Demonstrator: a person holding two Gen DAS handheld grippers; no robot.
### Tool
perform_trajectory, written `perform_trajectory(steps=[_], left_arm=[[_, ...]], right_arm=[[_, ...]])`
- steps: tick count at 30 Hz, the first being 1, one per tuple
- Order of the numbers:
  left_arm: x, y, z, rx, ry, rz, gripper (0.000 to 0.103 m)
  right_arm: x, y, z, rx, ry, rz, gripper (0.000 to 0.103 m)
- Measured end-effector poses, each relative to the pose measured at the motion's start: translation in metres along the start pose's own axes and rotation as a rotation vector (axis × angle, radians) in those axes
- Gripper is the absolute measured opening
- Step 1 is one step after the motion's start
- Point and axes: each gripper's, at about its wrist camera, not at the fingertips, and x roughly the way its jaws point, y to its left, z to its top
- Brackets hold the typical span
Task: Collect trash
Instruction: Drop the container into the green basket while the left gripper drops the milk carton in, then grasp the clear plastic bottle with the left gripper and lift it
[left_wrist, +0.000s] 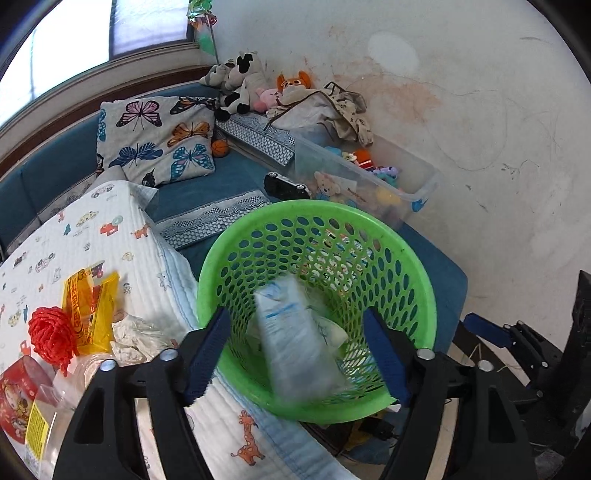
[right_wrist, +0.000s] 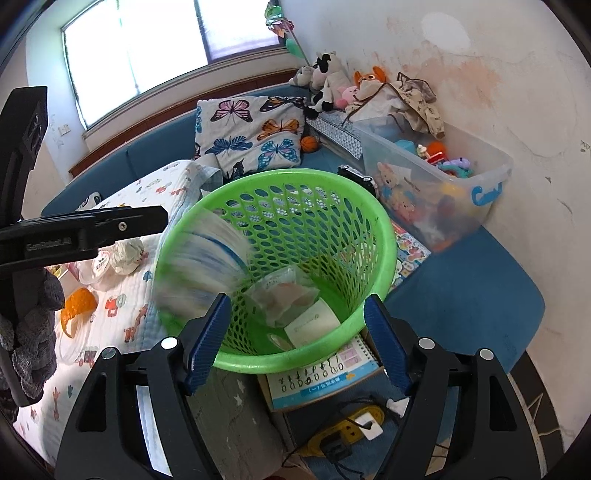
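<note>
A green perforated basket (left_wrist: 406, 258) (right_wrist: 384, 236) stands beside the bed. A white-and-blue plastic package (left_wrist: 299, 343) (right_wrist: 207, 258), blurred by motion, is in the basket's mouth by its near-left rim. It lies between my left gripper's (left_wrist: 295, 354) blue pads, which stand wide and do not touch it, so that gripper is open. My right gripper (right_wrist: 295, 339) is open and empty over the basket's near rim. A clear bag (right_wrist: 284, 295) and a white card (right_wrist: 314, 321) lie in the basket. On the quilt lie a red net (left_wrist: 51, 336), a yellow wrapper (left_wrist: 88, 306) and crumpled paper (left_wrist: 136, 336) (right_wrist: 127, 254).
A clear toy bin (left_wrist: 417, 184) (right_wrist: 480, 173) stands against the stained wall. A butterfly pillow (left_wrist: 159, 144) and plush toys (left_wrist: 240, 85) lie further back on the blue bench. Below the basket are a workbook (right_wrist: 325, 373) and a yellow power strip (right_wrist: 347, 424).
</note>
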Motion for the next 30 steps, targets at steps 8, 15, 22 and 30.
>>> perform_trajectory(steps=[8, 15, 22, 30], left_arm=[[-0.039, 0.011, -0.018, 0.017, -0.061, 0.027, 0.072], [-0.081, 0.042, -0.047, 0.005, -0.107, 0.075, 0.068], [-0.113, 0.090, -0.076, -0.019, -0.121, 0.140, 0.066], [-0.120, 0.152, -0.103, -0.015, -0.066, 0.184, 0.065]], right_arm=[[-0.011, 0.015, 0.000, -0.020, -0.017, 0.023, 0.074], [-0.020, 0.044, 0.000, -0.061, -0.031, 0.057, 0.075], [-0.025, 0.083, -0.003, -0.106, -0.034, 0.100, 0.077], [-0.022, 0.123, -0.006, -0.165, -0.019, 0.132, 0.078]])
